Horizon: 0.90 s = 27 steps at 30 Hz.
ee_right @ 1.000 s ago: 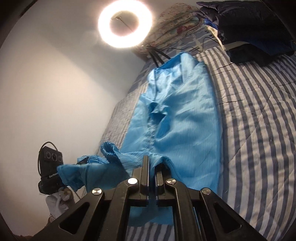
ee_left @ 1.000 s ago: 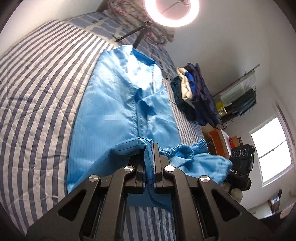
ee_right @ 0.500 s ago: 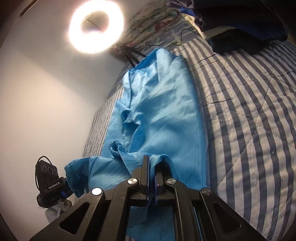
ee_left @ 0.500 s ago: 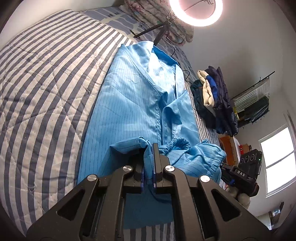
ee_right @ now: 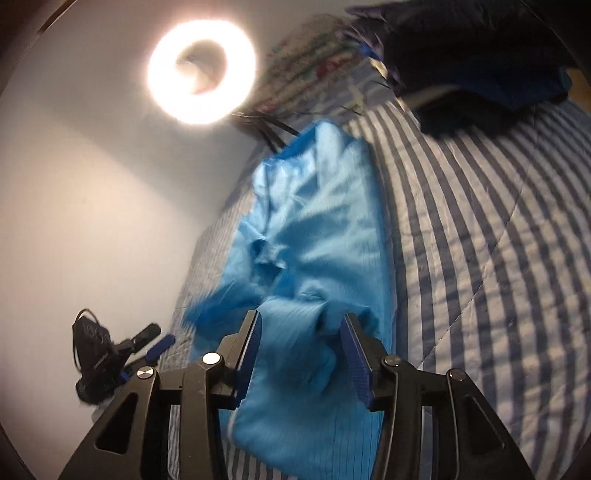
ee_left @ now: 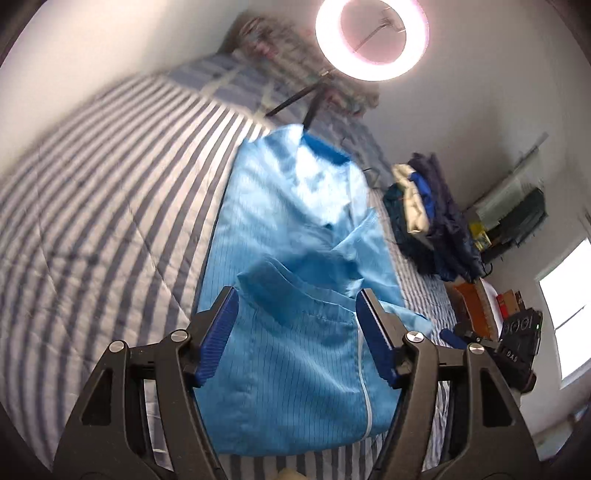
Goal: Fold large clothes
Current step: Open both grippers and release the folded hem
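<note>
A long light-blue garment lies lengthwise on the striped bed, its near end folded back over its middle. It also shows in the right wrist view. My left gripper is open, its blue pads spread on either side of the folded end, holding nothing. My right gripper is open too, above the folded end, which bunches between the pads. The right gripper also appears at the right of the left wrist view; the left gripper appears at the left of the right wrist view.
The striped quilt covers the bed. A pile of dark and white clothes lies on the bed beside the garment. A lit ring light stands at the far end, by a floral pillow.
Both grippers were shut on the garment's near edge and carried it forward. Now both have opened and the edge lies dropped over the garment's middle.
</note>
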Motion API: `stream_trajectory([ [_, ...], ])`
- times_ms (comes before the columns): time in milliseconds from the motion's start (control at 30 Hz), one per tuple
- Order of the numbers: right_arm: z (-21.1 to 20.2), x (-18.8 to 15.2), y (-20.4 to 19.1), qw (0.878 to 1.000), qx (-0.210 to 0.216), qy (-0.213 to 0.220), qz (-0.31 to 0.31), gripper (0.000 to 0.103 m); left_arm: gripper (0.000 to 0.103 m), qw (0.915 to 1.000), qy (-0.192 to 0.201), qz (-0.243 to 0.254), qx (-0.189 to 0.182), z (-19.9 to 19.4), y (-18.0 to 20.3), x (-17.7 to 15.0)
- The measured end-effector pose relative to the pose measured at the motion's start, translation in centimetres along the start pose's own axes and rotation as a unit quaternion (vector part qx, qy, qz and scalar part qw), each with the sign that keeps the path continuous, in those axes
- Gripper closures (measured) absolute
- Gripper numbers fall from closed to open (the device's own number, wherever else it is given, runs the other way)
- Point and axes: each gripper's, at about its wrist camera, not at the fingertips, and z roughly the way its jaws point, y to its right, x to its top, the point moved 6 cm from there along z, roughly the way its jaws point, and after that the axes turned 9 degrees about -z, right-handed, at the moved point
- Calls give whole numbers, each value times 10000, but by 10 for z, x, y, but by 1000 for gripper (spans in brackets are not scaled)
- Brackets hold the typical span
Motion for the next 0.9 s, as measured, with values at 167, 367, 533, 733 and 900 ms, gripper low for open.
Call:
stream_trajectory([
  [167,0,-26,-18,9923,153,-752,-972,77,36,9979,-382,515,110,3,1,-25],
  [367,49,-51,-25,9734,-179,-1633,-1596,83,47,9936,-900,525,445,31,-6,-53],
  [533,76,-5,-19,9734,-820,-1237,-1748,82,47,9893,-1124,548,746,40,-19,-69],
  [733,54,42,-3,9880,-1171,-209,-983,70,47,9901,-826,385,1067,27,-43,-55],
  [900,32,12,-2,9846,-1088,-751,-1147,64,47,9937,-829,-188,730,21,-60,-39],
])
